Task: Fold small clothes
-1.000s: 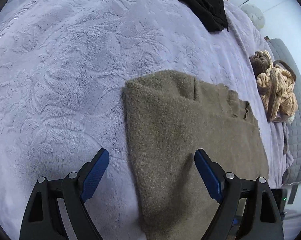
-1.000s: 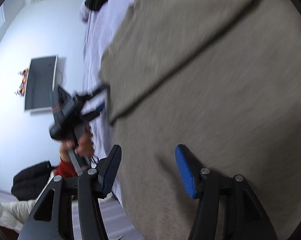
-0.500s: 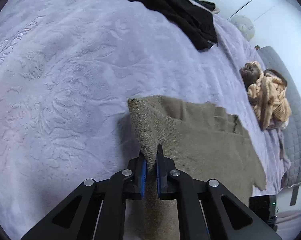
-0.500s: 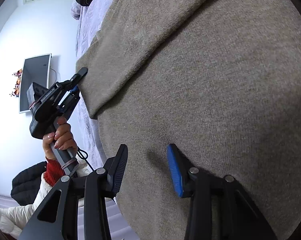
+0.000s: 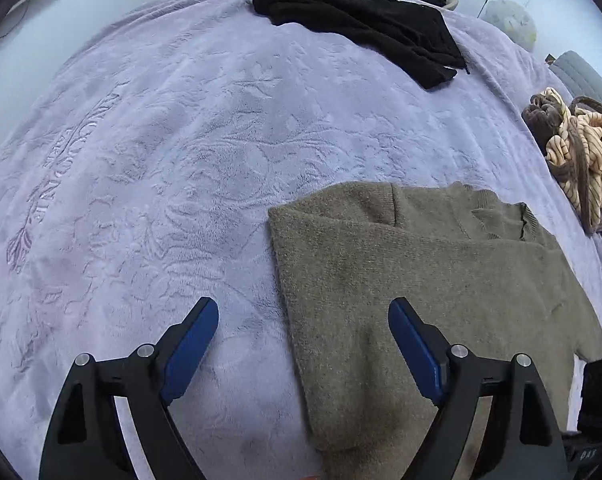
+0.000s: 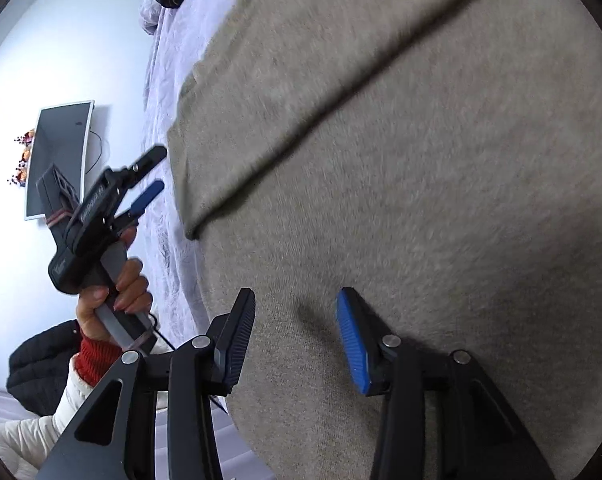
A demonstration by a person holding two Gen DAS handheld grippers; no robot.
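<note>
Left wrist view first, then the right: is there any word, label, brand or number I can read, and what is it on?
Blanket: purple embroidered lettering runs sideways by a leaf sprig. It is too stylised to read surely.
Black device, bottom right edge: pale letters, too dim to read.
Left claw, right wrist view: white print on its body, blurred and unreadable.
Olive sweater: no text visible.

Lilac embossed bedspread [image 5: 181, 152], wall-mounted screen [image 6: 57, 156], grey quilted cushion [image 5: 581, 76]
</note>
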